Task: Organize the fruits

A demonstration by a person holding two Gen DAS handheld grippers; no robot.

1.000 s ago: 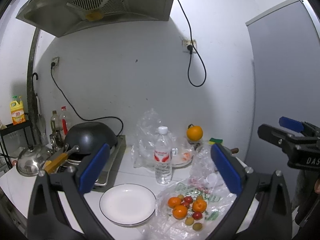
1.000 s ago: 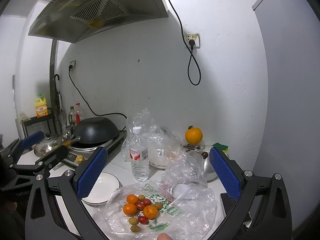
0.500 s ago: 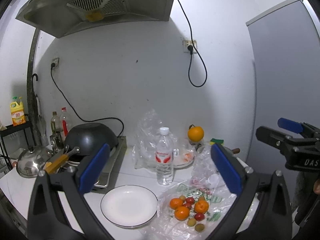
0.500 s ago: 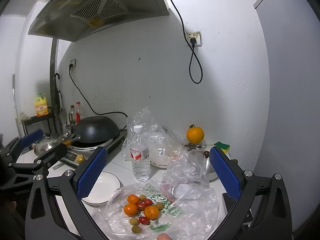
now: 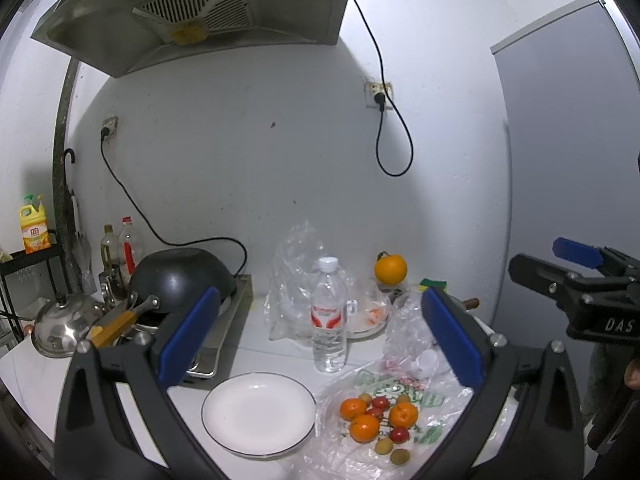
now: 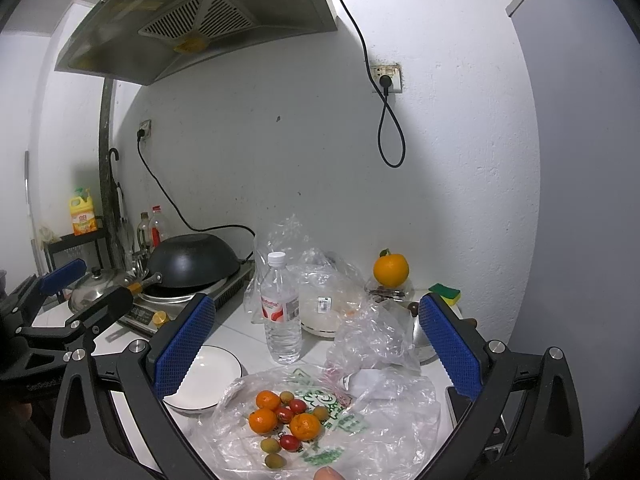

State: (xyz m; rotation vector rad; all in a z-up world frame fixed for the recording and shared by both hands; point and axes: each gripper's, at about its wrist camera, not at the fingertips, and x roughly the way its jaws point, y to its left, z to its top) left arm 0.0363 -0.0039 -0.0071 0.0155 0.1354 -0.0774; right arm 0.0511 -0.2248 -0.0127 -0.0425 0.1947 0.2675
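Small oranges [image 5: 364,428] [image 6: 263,420], red cherry tomatoes [image 5: 399,434] [image 6: 297,405] and little green fruits [image 5: 384,445] [image 6: 269,445] lie in a heap on a spread plastic bag [image 5: 420,396] [image 6: 372,432]. An empty white plate [image 5: 258,413] [image 6: 202,380] sits just left of the bag. My left gripper [image 5: 320,332] is open and hovers above plate and fruit. My right gripper [image 6: 316,340] is open above the bag, holding nothing. Each gripper also shows at the edge of the other's view: the right gripper [image 5: 576,268], the left gripper [image 6: 76,284].
A water bottle [image 5: 329,316] [image 6: 281,308] stands behind the plate. A large orange [image 5: 390,269] [image 6: 391,270] rests further back, with crumpled clear bags [image 6: 320,280] and a covered dish. A black wok [image 5: 180,280] sits on a cooktop at left, a steel lid [image 5: 64,324] beside it.
Both grippers have drifted slightly; the fruit heap and plate sit a little lower and nearer in both views. Nothing was grasped or moved.
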